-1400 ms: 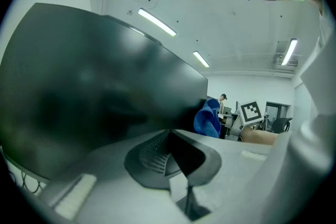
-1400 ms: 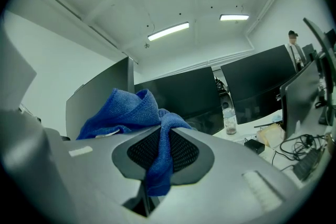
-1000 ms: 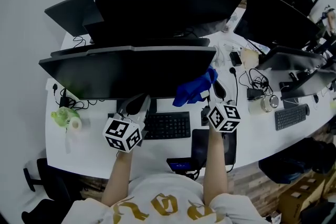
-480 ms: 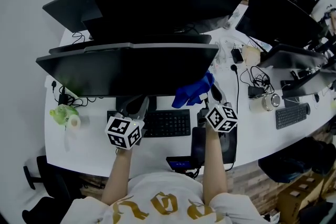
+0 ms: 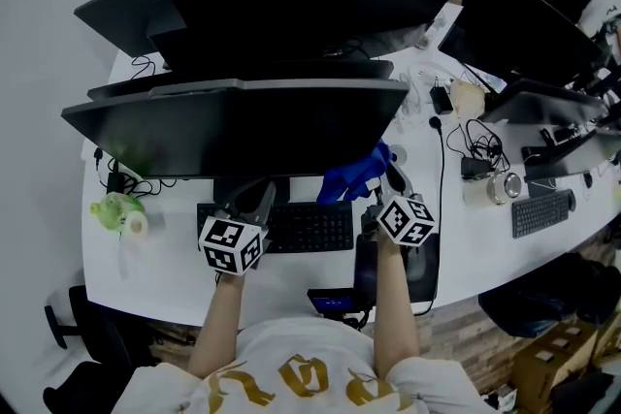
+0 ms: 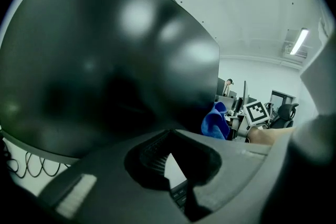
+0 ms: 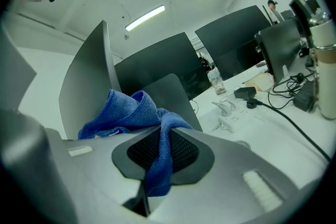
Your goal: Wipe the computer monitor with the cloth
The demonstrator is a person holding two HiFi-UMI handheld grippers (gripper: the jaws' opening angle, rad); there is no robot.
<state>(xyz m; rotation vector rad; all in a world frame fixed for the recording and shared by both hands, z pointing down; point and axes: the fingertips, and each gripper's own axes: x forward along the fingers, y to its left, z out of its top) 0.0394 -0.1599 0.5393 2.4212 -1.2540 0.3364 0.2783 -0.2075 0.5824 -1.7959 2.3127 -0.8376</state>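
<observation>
I am pinching the blue cloth (image 7: 126,110) in my right claw (image 7: 163,149), its jaws closed on one fold so that the bulk is bunching ahead of the tips as a wiping pad. The cloth is sitting at the lower right corner of the near monitor (image 5: 243,126), though I cannot tell whether it is touching the screen. My left claw (image 6: 168,160) is holding nothing, jaws narrowly apart, hovering over the keyboard (image 5: 309,228) on the tabletop (image 5: 456,238). I judge I am parking it clear of the wiping path.
</observation>
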